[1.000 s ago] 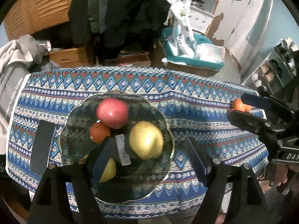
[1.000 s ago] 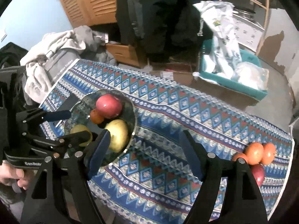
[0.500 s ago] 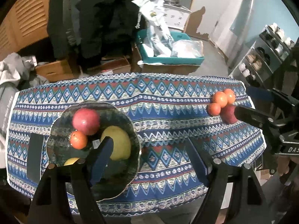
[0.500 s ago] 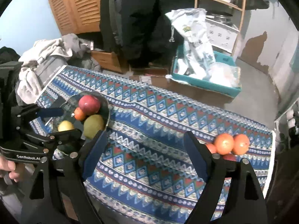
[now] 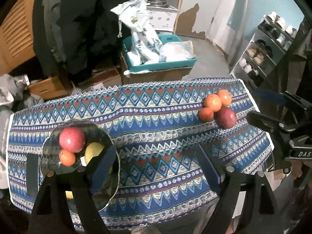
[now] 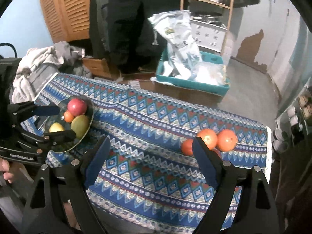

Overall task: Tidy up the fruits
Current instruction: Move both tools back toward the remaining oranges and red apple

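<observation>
Dim indoor light, cool cast. Heavy fisheye bending and black vignette at corners. Slight motion softness overall. Small glare spots on the round red apple [image 5: 72, 139] and orange citrus fruit [image 6: 227, 140].

Four fruits [image 6: 77, 117] in dish [image 6: 88, 129]; four [image 5: 216, 108] loose.

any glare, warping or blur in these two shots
Left wrist view: fisheye bends the tablecloth edge and darkens the corners; glare spots on the red apple. Right wrist view: same warping, soft focus on the oranges, dim indoor light.
</observation>
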The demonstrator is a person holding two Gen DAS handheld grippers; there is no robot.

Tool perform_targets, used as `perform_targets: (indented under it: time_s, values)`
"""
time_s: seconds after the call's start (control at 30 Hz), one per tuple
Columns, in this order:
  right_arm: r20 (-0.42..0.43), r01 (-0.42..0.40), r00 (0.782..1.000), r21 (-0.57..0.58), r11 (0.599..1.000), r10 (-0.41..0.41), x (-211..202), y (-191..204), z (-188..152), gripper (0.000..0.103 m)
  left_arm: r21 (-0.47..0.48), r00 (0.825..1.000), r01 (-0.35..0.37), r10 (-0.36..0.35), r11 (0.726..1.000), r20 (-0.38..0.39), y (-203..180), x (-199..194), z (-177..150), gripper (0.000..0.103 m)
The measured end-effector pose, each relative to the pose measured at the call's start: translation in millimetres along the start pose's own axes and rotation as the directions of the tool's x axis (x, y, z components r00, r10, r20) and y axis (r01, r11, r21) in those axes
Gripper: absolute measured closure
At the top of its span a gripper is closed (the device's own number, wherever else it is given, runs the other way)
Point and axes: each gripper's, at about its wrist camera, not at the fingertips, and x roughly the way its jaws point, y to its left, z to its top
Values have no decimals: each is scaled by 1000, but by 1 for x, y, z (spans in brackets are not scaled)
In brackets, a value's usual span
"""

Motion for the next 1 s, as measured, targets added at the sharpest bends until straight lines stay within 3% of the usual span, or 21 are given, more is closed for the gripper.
perform_targets:
  time_s: [0.57,1.0]
  values:
    - [-3,61,998,136,989,-61,-14,-84,-26,17,126,1000,-6,4,992,13,-65,13,16,17]
    - [-133,86,990,233,969,-56,35,-140,-51,17,217,1000,-16,20,976,-13,-94,65,28,17]
